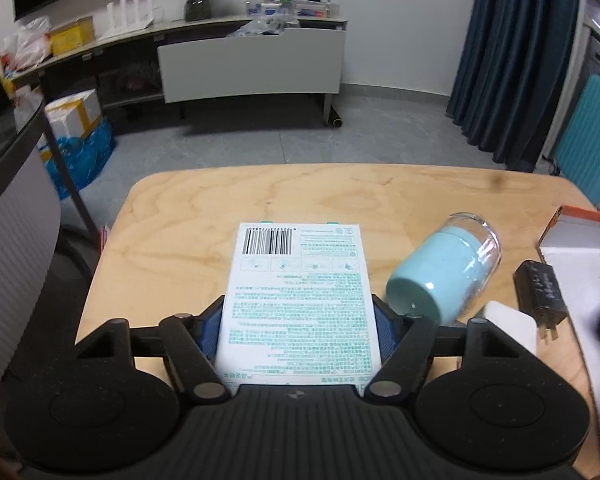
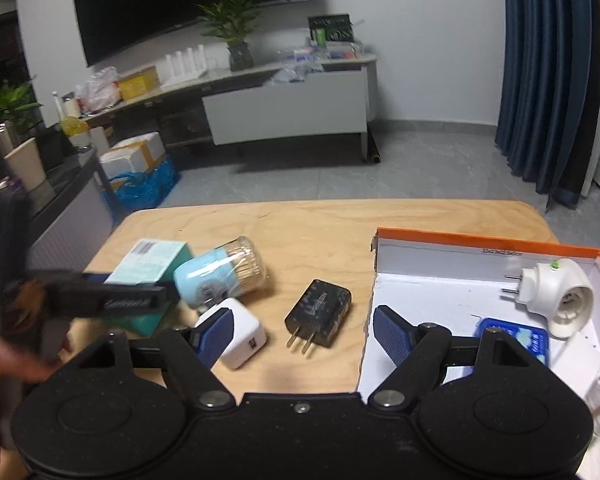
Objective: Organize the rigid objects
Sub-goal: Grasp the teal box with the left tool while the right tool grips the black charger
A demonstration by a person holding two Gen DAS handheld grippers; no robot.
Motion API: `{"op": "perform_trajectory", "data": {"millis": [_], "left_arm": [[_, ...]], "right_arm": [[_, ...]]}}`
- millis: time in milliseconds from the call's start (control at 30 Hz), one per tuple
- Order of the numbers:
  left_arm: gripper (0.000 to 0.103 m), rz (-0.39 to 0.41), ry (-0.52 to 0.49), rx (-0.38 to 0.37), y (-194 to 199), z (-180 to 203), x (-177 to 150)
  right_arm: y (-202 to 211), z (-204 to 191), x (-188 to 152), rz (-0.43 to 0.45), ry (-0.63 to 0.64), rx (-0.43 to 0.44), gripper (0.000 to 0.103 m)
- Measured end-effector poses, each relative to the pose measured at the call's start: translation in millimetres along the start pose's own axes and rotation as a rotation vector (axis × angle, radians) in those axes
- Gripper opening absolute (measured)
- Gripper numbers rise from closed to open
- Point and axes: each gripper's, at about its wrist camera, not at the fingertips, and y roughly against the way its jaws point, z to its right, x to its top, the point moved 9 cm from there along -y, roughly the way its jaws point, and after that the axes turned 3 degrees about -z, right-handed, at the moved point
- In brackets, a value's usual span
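1. Your left claw point(image 1: 299, 322) pinches a flat white carton printed with green text and a barcode point(image 1: 300, 292); both blue pads press its long edges, and it lies near the tabletop's left side.
2. Just right of that carton, a clear jar of toothpicks with a pale blue cap point(image 1: 440, 272) lies on its side on the light wooden tabletop point(image 1: 204, 216).
3. Your right claw point(image 2: 302, 336) is spread wide with nothing between its pads; a black two-prong charger point(image 2: 318, 318) lies on the tabletop ahead of the gap.
4. A white cube charger point(image 2: 240, 338) sits beside the right claw's left fingertip point(image 2: 216, 334), partly hidden behind it. Contact cannot be judged.
5. At the right stands an open white box with an orange rim point(image 2: 480, 240). Inside it lie a white plug-in lamp socket point(image 2: 556, 300) and a blue flat packet point(image 2: 520, 338).
6. In the right wrist view, your left claw reaches in from the left edge, blurred, over the carton.
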Motion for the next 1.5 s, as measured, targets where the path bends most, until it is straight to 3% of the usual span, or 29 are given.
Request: {"op": "perform_trajectory", "data": {"millis": [133,300,400,667,1133,1500], "left_arm": [[0.072,0.006,0.04,-0.011,16,2,-6],[0.072,0.018,0.075,-0.028,36,5,-13],[0.072,0.018,0.088,-0.023,40,5,-13],[0.072,0.028,0.103,-0.029,64,13,-19],[0.071,0.074,0.12,-0.02,137,46,-46],[0.071,0.122,0.107,-0.026,170,72,-61]], "right_arm": [[-31,5,2,-0.061,-0.02,-0.046,0.072],[-60,9,-1,-0.129,-0.062,-0.069,0.064],[-63,5,0,-0.114,-0.036,-0.089,0.045],[-15,-2,-6,-0.06,-0.033,-0.066,0.044],[129,-29,-37,0.104,0.049,0.005,0.044],[179,-14,-64,0.163,0.042,0.002,0.044]]}}
